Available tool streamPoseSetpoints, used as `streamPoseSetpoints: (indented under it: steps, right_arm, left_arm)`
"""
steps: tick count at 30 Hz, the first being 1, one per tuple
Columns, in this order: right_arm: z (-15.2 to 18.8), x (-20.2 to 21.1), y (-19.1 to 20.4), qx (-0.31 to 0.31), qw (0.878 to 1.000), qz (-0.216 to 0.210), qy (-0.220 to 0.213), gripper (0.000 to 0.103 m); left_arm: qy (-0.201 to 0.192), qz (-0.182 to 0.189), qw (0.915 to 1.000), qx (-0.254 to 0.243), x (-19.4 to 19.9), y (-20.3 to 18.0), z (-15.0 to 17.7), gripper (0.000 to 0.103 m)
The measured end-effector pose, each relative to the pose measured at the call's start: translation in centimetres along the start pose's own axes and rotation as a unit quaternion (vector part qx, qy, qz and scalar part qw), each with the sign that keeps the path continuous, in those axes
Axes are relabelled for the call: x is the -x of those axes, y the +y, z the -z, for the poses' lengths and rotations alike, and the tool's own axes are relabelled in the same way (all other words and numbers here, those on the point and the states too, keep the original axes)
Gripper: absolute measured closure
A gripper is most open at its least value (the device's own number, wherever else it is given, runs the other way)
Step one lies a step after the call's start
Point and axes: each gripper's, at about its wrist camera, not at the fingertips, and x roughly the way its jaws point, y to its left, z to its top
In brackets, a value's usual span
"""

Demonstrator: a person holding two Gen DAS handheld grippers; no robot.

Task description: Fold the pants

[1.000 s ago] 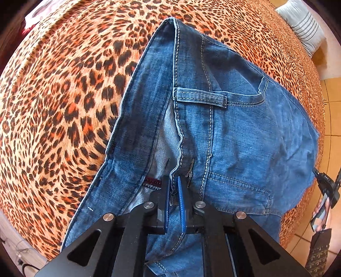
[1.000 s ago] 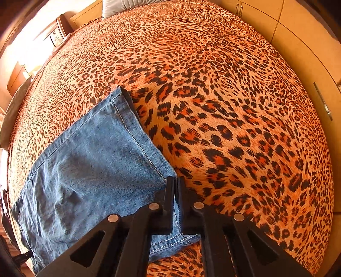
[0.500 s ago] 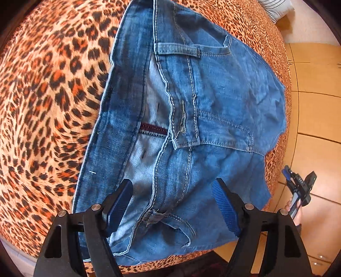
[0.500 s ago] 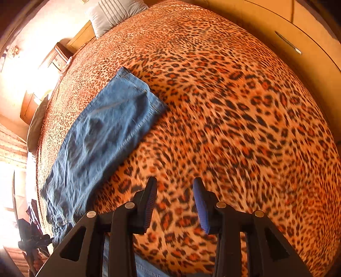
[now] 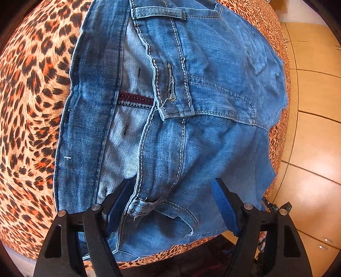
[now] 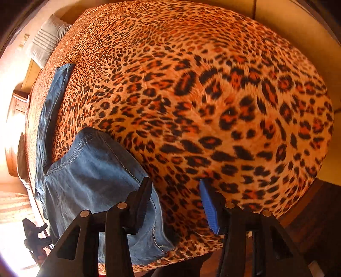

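Observation:
Blue jeans point(image 5: 208, 89) lie on a leopard-print bed cover point(image 5: 32, 89), waist end near the bed's front edge, the inside of the waistband and a dark red label showing. My left gripper point(image 5: 171, 185) is open just above the waistband; a belt loop point(image 5: 145, 204) lies between its fingers and the pads stand apart from the cloth. In the right wrist view the jeans point(image 6: 91, 170) spread at lower left, one leg running away to the far left. My right gripper point(image 6: 174, 182) hangs over their right edge, its jaws opening; mostly bed cover point(image 6: 213, 106) shows between them.
A striped grey pillow point(image 6: 46, 42) lies at the bed's far end, beside wooden furniture point(image 6: 19, 102). Tiled floor point(image 5: 315, 138) runs along the bed's right side. A pale cupboard front point(image 6: 277, 12) stands beyond the bed. The bed's front edge is right under both grippers.
The left gripper let go of the waistband and opened wide above it. The right gripper let go of the leg hem, opened and swept across the bed to another part of the jeans.

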Motion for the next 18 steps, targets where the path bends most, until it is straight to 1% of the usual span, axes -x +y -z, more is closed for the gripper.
streamPoseSetpoints:
  steps: [1, 2, 3, 4, 5, 6, 7, 8, 9, 10, 11, 13, 14, 15, 16, 17, 18]
  right_arm:
    - [0.6, 0.0, -0.3, -0.01, 1.0, -0.016, -0.008, 0.054]
    - [1.1, 0.0, -0.2, -0.013, 0.999, -0.033, -0.016, 0.055]
    - [1.4, -0.2, 0.1, -0.008, 0.998, -0.056, -0.014, 0.062]
    - [1.7, -0.7, 0.7, 0.003, 0.997, -0.071, 0.003, 0.075]
    - [1.9, -1.1, 1.7, 0.028, 0.998, -0.06, 0.018, 0.099]
    - [2.3, -0.8, 2.8, 0.063, 0.997, -0.033, 0.016, 0.102]
    - [2.8, 0.4, 3.8, 0.092, 0.996, -0.015, -0.01, 0.102]
    - [3.4, 1.9, 4.6, 0.113, 0.993, -0.002, -0.043, 0.102]
    - [3.8, 3.1, 5.1, 0.127, 0.99, 0.003, -0.066, 0.102]
    - [4.1, 3.6, 5.0, 0.127, 0.99, -0.001, -0.067, 0.102]
    - [4.1, 3.1, 4.7, 0.122, 0.991, 0.005, -0.049, 0.102]
    - [4.1, 1.4, 3.7, 0.118, 0.992, 0.036, -0.01, 0.099]
    - [3.9, 0.5, 3.3, 0.11, 0.993, 0.046, 0.013, 0.092]
    - [3.6, 0.2, 3.0, 0.095, 0.994, 0.054, 0.019, 0.088]
    - [3.1, 0.4, 2.9, 0.082, 0.996, 0.042, 0.011, 0.087]
    - [2.4, 0.9, 3.0, 0.072, 0.997, 0.016, -0.002, 0.082]
    - [1.6, 1.3, 3.2, 0.062, 0.998, -0.009, -0.02, 0.067]
  left_arm:
    - [0.0, -0.004, 1.0, 0.001, -0.4, -1.1, -0.5, 0.03]
    - [-0.003, -0.011, 0.9999, 0.0, -0.5, -1.2, -0.3, 0.031]
    - [-0.01, -0.024, 0.9997, 0.0, -0.4, -1.4, -0.1, 0.039]
    - [-0.016, -0.04, 0.9991, -0.001, -0.3, -1.5, 0.4, 0.053]
    - [-0.02, -0.058, 0.9981, -0.001, -0.4, -1.8, 0.8, 0.065]
    - [-0.02, -0.071, 0.9973, 0.002, -0.4, -2.0, 1.4, 0.085]
    - [-0.018, -0.077, 0.9969, 0.005, -0.4, -2.0, 2.1, 0.089]
    - [-0.025, -0.085, 0.9961, 0.004, -0.3, -2.0, 2.9, 0.089]
    - [-0.036, -0.102, 0.9941, -0.001, 0.1, -2.0, 3.7, 0.089]
    - [-0.041, -0.115, 0.9924, -0.004, 0.0, -1.8, 4.2, 0.089]
    - [-0.041, -0.113, 0.9928, 0.003, -0.2, -1.5, 4.5, 0.089]
    - [-0.044, -0.09, 0.9946, 0.025, 0.1, -1.0, 4.4, 0.09]
    - [-0.043, -0.087, 0.9949, 0.028, 0.3, -0.9, 4.5, 0.09]
    - [-0.042, -0.089, 0.9948, 0.027, 0.3, -0.9, 4.6, 0.09]
    - [-0.04, -0.091, 0.9947, 0.026, 0.2, -1.0, 4.7, 0.09]
    - [-0.039, -0.09, 0.9948, 0.026, 0.2, -1.0, 4.8, 0.09]
    - [-0.039, -0.089, 0.9948, 0.029, 0.3, -1.0, 4.8, 0.09]
